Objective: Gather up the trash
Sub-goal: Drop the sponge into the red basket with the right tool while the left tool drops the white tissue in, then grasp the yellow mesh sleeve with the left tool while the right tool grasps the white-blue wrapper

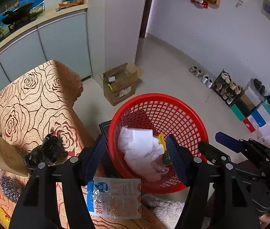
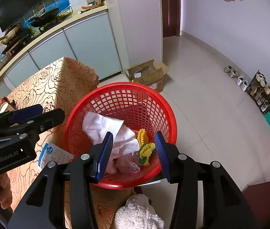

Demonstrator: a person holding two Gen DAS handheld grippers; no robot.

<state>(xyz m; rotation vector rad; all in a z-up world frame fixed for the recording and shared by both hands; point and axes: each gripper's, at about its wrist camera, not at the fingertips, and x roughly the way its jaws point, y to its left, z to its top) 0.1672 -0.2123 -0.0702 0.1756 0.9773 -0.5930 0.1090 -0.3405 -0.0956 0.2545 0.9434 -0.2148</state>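
Grippers left (image 1: 137,152) and right (image 2: 134,148) both apart, empty, over red basket (image 1: 196,122) holding paper (image 1: 137,143)

My left gripper (image 1: 136,148) and right gripper (image 2: 134,148) are black with ribbed blue pads. The basket (image 1: 190,110) is bright red lattice, holding white crumpled paper (image 1: 137,143) and a yellow and green scrap (image 2: 145,148). The desk cloth (image 1: 30,99) is tan with dark red rose outlines; on it lie a blue and white packet (image 1: 114,198), black plastic (image 1: 45,150), a beige cup (image 1: 3,152), and a silver scourer (image 1: 11,188)
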